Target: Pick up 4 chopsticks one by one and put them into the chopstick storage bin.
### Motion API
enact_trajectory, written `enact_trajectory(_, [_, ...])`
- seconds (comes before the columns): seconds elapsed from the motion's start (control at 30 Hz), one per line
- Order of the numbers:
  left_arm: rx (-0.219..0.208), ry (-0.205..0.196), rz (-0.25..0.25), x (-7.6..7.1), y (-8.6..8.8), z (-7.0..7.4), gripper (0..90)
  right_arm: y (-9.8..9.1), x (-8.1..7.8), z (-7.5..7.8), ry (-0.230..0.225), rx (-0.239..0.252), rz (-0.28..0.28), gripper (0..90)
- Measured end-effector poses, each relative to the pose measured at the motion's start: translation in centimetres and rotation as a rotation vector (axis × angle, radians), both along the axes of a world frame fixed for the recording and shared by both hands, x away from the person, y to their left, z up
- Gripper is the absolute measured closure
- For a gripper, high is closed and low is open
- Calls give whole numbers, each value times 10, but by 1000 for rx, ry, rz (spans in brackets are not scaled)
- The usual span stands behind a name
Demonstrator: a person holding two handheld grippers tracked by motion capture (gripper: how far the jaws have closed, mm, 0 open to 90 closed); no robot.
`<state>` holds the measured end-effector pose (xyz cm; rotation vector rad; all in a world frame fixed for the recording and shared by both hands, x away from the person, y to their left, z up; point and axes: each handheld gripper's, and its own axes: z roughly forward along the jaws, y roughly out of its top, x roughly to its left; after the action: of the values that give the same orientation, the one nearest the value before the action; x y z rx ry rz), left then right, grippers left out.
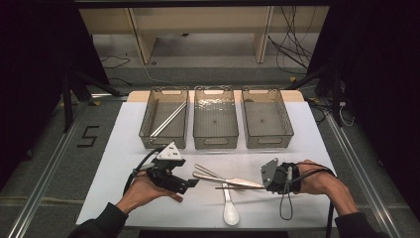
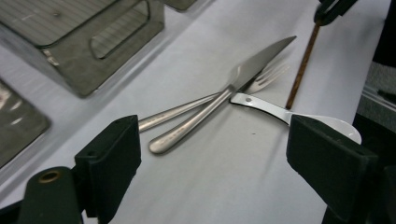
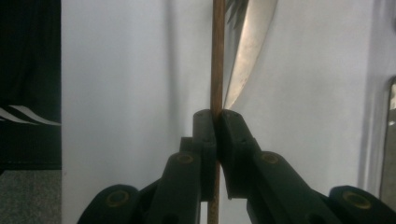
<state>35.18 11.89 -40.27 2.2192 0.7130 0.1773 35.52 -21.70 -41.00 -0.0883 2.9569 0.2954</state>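
the wooden chopstick [image 3: 217,56] runs off the top edge in the right gripper view, its far end unseen; the knife [image 3: 247,46] and fork tines [image 3: 233,9] are cut off there too

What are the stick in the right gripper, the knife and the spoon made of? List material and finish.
Stick: probably wood, brown, matte, faintly grained.
Knife: likely stainless steel, polished, mirror-like glints.
Spoon: white, glossy, perhaps ceramic or plastic; cannot tell which.
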Motion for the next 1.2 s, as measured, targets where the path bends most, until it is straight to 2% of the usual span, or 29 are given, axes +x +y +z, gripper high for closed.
enact_trajectory(0.23, [43,12,-80,0,-25,1,176,14,-3,2,-32,-9,31,858])
enact_trajectory(0.37, [82,17,-123,1,-40,3,177,21,-5,3,-54,-10,52,858])
enact_trajectory(0.43, [111,17,-153,1,-49,3,179,24,-5,3,-56,-14,61,858])
enact_trajectory(0.53, [156,38,-194,1,-60,0,192,28,-6,4,-62,-18,67,858])
enact_trajectory(0.67, [205,43,-210,3,-72,-7,209,31,-7,5,-73,-30,76,858])
enact_trajectory(0.7, [209,43,-217,4,-75,-8,213,32,-8,4,-73,-20,69,858])
enact_trajectory(0.8, [214,58,-242,5,-82,-10,260,33,-8,5,-82,-14,75,858])
enact_trajectory(0.87, [224,60,-264,4,-85,-11,323,33,-9,6,-85,-19,74,858])
enact_trajectory(1.2, [247,89,-310,2,-94,-14,538,36,-10,6,-107,-15,99,857])
